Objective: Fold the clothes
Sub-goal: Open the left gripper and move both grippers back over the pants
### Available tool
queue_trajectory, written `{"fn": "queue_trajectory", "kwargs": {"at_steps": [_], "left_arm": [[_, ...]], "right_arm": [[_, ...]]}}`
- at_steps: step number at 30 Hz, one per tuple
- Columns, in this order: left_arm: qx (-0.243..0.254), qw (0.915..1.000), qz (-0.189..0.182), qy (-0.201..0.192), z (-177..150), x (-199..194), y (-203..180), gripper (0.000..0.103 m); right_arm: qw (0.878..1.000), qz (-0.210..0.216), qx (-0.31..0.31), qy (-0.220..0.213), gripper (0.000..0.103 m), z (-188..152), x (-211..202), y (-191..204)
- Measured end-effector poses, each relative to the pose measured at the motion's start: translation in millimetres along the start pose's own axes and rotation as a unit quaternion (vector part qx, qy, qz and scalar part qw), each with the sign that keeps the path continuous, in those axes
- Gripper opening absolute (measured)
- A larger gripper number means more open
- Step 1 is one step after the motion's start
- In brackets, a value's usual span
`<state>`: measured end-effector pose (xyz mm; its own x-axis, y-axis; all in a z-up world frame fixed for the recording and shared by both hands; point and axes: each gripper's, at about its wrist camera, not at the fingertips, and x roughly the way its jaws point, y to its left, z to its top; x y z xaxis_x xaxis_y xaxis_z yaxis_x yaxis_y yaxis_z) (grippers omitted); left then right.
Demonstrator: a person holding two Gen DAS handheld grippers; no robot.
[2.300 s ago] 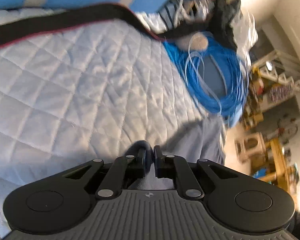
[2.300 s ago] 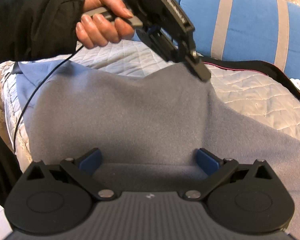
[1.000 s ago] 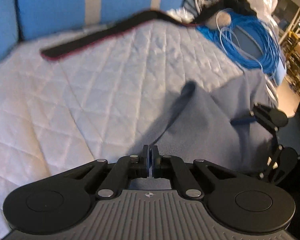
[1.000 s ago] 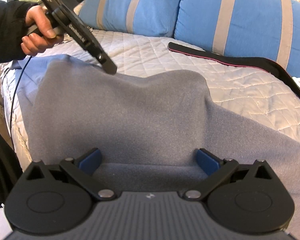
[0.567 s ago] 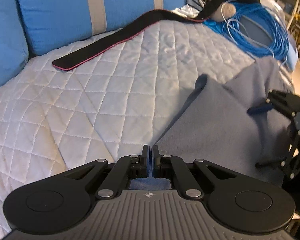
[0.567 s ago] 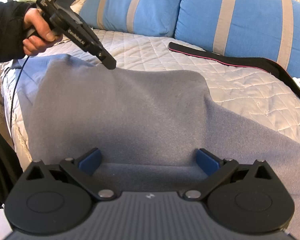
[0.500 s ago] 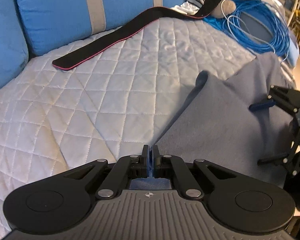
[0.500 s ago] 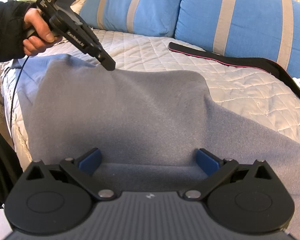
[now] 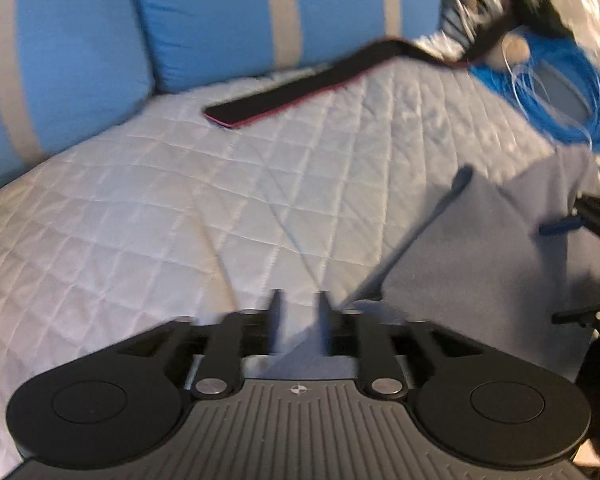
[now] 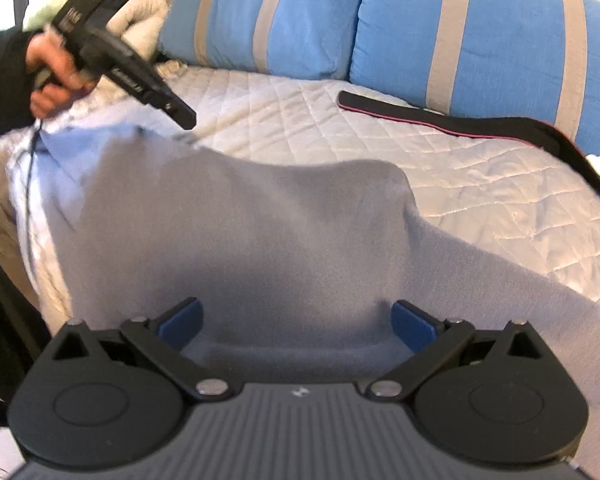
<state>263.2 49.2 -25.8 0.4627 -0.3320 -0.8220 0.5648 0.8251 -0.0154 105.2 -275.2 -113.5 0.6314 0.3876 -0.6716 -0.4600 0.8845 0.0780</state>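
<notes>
A grey fleece garment (image 10: 260, 232) lies folded over on the white quilted bed (image 10: 480, 184). My right gripper (image 10: 298, 322) rests low over its near edge, blue pads (image 10: 180, 320) wide open and cloth between them untouched. My left gripper (image 9: 299, 308) is opening its jaws; a corner of the grey garment (image 9: 480, 260) lies loosely between the fingers, not pinched. In the right wrist view a hand (image 10: 52, 76) holds the left gripper (image 10: 186, 118) just above the garment's far left corner. The right gripper (image 9: 592, 216) shows at the right edge of the left wrist view.
Blue pillows with grey stripes (image 10: 460, 28) line the back of the bed. A black strap with a pink edge (image 10: 440, 120) lies across the quilt before them. A coil of blue cable (image 9: 560, 92) and a pile of clutter sit at the far right.
The left gripper's jaws have parted and let the garment's corner go, and it has lifted up and back to the left. The right gripper has stayed where it was.
</notes>
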Motion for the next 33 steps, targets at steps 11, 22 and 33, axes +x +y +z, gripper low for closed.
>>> {"fn": "queue_trajectory", "kwargs": {"at_steps": [11,22,33], "left_arm": [[0.064,0.9964,0.056,0.005,-45.5,-71.5,-11.8,0.074],[0.298,0.9451,0.134,-0.002,-136.2,-89.7,-23.1,0.073],[0.454,0.8663,0.205,-0.035,-191.5,-42.5,-43.8,0.072]], "right_arm": [[0.986,0.055,-0.157,0.025,0.103,78.6,-36.6,18.0],[0.964,-0.046,-0.258,0.048,0.103,112.0,-45.5,104.6],[0.943,-0.145,-0.299,0.017,0.103,46.6,-24.7,184.9]]}}
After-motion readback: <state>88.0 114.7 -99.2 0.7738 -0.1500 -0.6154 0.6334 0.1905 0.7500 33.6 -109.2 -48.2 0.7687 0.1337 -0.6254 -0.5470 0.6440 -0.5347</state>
